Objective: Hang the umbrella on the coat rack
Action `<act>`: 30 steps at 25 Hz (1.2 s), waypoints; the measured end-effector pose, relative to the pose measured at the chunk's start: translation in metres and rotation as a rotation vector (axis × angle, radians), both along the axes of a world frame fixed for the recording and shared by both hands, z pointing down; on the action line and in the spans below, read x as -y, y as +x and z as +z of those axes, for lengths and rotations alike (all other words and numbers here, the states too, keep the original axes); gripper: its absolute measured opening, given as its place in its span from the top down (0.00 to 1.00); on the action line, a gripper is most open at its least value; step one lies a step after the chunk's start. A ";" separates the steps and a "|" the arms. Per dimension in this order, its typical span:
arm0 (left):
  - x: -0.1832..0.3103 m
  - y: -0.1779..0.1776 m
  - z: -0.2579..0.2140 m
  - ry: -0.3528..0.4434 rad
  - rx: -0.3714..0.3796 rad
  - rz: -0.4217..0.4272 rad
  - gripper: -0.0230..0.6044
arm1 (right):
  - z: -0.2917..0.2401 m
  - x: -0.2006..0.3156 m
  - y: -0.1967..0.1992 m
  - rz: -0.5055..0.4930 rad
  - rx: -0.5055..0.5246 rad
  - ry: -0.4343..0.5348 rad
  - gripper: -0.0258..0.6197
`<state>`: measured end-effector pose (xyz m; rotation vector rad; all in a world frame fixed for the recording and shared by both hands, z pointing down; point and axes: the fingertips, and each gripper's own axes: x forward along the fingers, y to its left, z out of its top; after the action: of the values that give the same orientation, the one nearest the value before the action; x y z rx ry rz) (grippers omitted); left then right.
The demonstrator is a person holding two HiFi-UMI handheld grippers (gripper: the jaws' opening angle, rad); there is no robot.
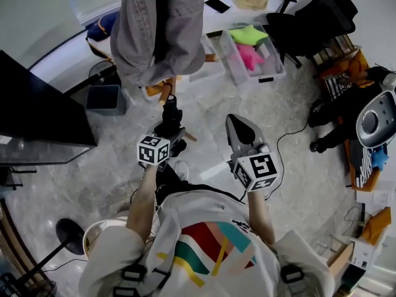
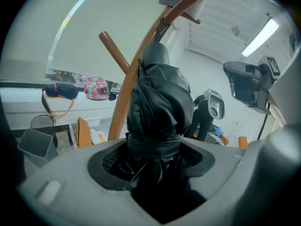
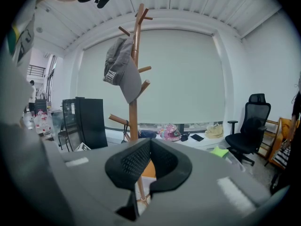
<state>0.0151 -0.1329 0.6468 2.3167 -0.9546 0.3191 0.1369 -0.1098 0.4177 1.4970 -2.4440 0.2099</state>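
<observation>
A black folded umbrella (image 1: 171, 113) (image 2: 157, 107) stands upright between the jaws of my left gripper (image 1: 169, 127) (image 2: 155, 157), which is shut on its strapped middle. The wooden coat rack (image 2: 133, 79) (image 3: 136, 65) rises close behind it, with a bare peg (image 2: 113, 48) slanting up to the left. In the head view the rack's top is hidden under a grey hat (image 1: 154, 30). That grey hat (image 3: 121, 69) hangs on an upper peg in the right gripper view. My right gripper (image 1: 237, 129) (image 3: 149, 149) is held to the right, shut, with nothing between its pads.
A black cabinet (image 1: 37, 110) stands at the left, with a grey bin (image 1: 105, 98) near the rack's foot. Clear boxes (image 1: 250, 48) with green and pink things and a black office chair (image 1: 315, 20) lie beyond. A cable runs over the floor on the right.
</observation>
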 end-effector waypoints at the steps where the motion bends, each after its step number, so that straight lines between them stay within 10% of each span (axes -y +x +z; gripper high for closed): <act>1: 0.002 -0.002 0.000 0.008 0.004 -0.010 0.49 | 0.001 0.000 -0.001 0.000 0.000 0.000 0.96; 30: 0.053 -0.063 -0.113 0.318 -0.062 -0.205 0.54 | -0.018 0.013 -0.026 -0.079 0.035 0.051 0.96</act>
<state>-0.0478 -0.1858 0.5340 2.4632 -1.2762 0.0094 0.1108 -0.1233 0.3995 1.4248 -2.5487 0.1603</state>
